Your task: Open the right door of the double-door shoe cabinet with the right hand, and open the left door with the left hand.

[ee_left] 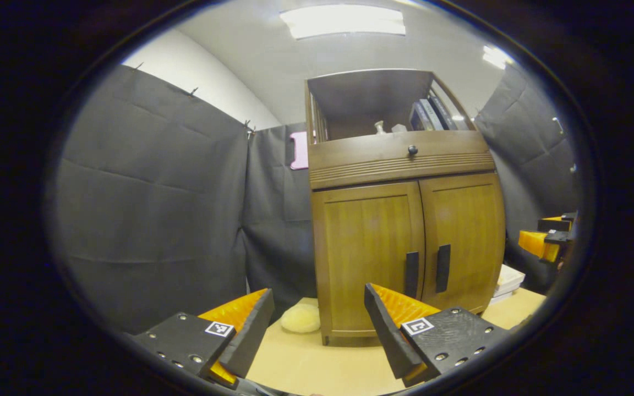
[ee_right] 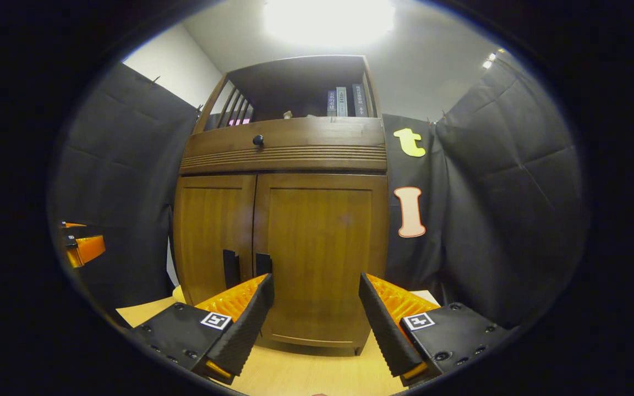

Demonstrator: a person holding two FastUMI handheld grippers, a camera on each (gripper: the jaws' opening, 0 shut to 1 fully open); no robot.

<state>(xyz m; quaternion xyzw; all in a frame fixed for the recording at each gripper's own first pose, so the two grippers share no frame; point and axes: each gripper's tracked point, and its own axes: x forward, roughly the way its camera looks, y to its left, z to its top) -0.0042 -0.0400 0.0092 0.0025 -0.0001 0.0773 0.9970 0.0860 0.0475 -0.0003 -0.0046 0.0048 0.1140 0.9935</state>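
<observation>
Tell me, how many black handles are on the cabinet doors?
2. The left door's handle sits at that door's inner edge, low down. The right door's handle is just beside it, across the gap between the shut doors.

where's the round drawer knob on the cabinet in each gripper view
Left gripper view: drawer knob sits right of centre, upper half, above the two door handles.
Right gripper view: drawer knob sits left of centre, upper half.
Shared landmark: the books on the open shelf.
</observation>
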